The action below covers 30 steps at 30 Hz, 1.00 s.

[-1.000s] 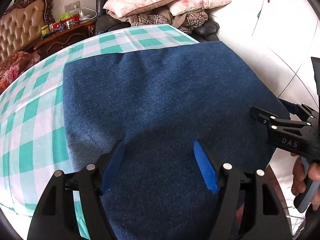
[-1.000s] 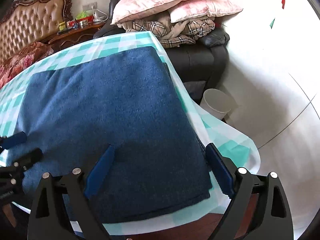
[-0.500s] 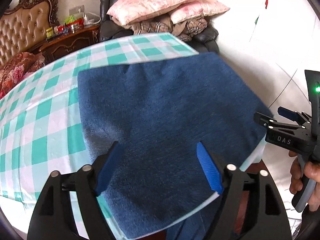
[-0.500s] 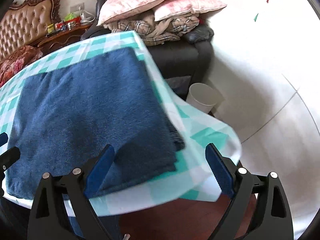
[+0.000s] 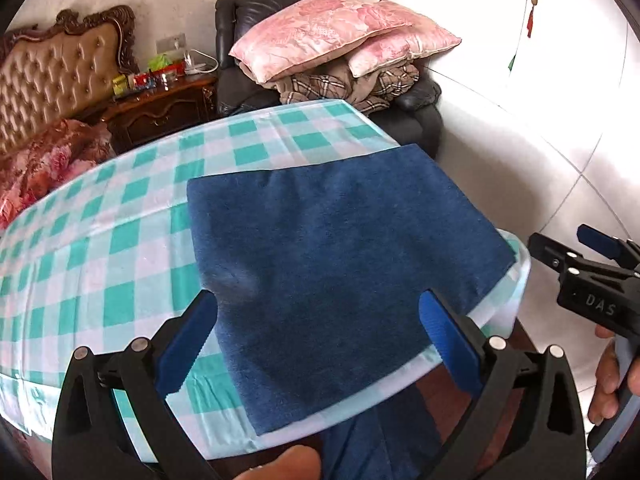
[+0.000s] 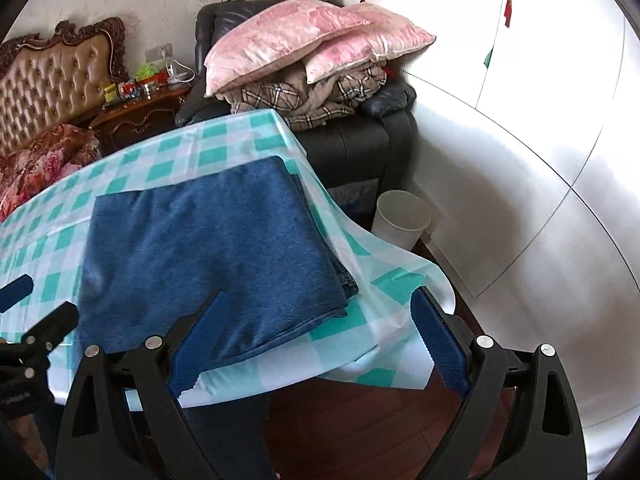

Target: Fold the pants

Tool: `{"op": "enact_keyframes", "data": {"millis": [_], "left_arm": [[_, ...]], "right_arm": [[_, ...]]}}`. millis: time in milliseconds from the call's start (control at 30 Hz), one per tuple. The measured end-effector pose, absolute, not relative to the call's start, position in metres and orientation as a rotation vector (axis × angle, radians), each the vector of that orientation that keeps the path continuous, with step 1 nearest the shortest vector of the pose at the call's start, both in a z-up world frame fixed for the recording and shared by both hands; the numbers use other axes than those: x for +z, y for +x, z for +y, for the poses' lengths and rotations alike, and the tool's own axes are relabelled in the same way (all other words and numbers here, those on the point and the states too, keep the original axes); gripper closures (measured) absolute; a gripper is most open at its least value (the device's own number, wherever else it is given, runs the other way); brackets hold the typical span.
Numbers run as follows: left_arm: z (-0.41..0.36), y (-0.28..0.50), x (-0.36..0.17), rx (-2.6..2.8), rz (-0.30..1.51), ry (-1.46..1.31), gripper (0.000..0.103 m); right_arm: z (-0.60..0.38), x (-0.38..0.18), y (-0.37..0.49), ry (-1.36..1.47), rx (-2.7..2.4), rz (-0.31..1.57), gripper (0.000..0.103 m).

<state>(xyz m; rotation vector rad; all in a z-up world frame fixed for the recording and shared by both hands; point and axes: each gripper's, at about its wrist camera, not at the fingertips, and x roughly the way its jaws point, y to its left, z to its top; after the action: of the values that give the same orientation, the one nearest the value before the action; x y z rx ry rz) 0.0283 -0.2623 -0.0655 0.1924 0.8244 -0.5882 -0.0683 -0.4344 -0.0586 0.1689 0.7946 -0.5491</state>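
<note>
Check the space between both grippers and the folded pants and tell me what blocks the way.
Nothing visible does. The left gripper and right gripper both hang open above the near edge of the folded blue pants, which lie flat on the checked tablecloth. Only open air separates the pads from the fabric.

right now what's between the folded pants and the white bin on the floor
In the right wrist view, only the checked tablecloth, draping over the table edge, lies between the folded pants and the white bin.

Behind the black armchair point(image 6: 352, 148) (piled with pink pillows point(image 6: 280, 40)): pale, perhaps floral, wallpaper point(image 6: 160, 0); left, a tufted headboard point(image 6: 52, 84).
</note>
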Motion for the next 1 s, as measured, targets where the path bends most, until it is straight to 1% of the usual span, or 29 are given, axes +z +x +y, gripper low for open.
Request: {"op": "enact_keyframes", "data": {"millis": [167,1000], "left_arm": [[-0.2567,0.0274,-0.0625,-0.632,0.834,0.144,0.002],[-0.2565,0.0243,-0.0601,-0.612,0.815,0.158,0.002]], "right_arm": [[-0.4306,-0.0563,-0.0678,0.158,-0.549,0.792,0.015],[-0.4322,-0.0599,-0.0658,0.16,-0.548,0.798,0.015]]}}
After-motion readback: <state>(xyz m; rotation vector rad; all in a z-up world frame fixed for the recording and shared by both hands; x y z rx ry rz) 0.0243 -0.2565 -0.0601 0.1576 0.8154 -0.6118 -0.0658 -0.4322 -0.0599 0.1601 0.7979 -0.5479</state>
